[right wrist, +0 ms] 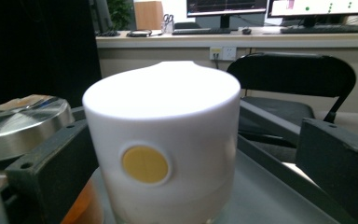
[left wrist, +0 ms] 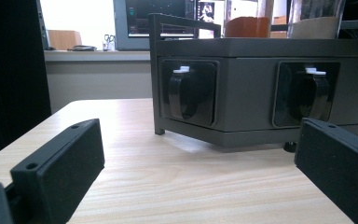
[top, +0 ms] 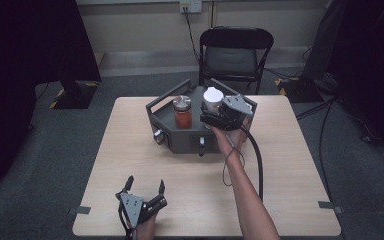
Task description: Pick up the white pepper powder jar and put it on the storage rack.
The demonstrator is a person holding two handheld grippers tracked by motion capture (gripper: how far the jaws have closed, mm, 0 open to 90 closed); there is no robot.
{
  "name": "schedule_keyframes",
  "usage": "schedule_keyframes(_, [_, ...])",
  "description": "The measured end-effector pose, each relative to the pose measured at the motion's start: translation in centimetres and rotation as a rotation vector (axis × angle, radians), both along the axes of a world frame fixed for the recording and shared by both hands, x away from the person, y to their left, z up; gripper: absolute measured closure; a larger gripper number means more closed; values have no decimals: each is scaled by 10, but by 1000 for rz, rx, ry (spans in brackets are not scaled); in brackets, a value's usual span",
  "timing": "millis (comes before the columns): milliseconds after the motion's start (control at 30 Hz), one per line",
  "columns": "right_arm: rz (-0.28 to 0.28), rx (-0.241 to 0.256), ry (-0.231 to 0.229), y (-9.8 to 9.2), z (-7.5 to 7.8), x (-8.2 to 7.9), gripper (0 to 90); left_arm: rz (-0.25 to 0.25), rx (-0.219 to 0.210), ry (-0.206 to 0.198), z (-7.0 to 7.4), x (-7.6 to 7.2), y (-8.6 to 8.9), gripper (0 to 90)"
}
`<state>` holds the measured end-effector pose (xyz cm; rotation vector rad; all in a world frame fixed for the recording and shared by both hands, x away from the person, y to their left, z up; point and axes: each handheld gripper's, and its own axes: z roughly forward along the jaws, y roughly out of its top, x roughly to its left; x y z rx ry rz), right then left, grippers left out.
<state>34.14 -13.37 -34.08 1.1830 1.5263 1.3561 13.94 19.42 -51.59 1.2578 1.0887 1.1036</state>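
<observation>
- The right tool (top: 214, 116) reaches over the dark grey tray (top: 180, 139) at the desk's (top: 130, 165) twelve o'clock side, jaws spread either side of the white-capped container (top: 213, 98); the left jaw looks close to touching it, the right stands off.
- In the right gripper view that white cap (right wrist: 163, 140) bears a round yellow spot and sits between the jaws.
- At the container's nine o'clock in the tray stands a jar (top: 182, 112) with reddish contents and a metal lid.
- The left tool (top: 143, 192) rests at the desk's seven o'clock edge, jaws spread, holding nothing, pointed at the tray's front (left wrist: 242, 93).
- A black chair (top: 236, 55) stands beyond the desk.
</observation>
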Motion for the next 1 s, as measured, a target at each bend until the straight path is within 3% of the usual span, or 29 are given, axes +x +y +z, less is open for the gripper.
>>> schedule_keyframes(433, [1,-8,-55,-8,-8,-14,0,0,0,0,0,0,0,8])
schedule_keyframes(633, [23,31,-91,-11,-9,-26,0,0,0,0,0,0,0,8])
schedule_keyframes(1000, [13,7,-130,-15,-13,-44,0,0,1,0,0,0,0,8])
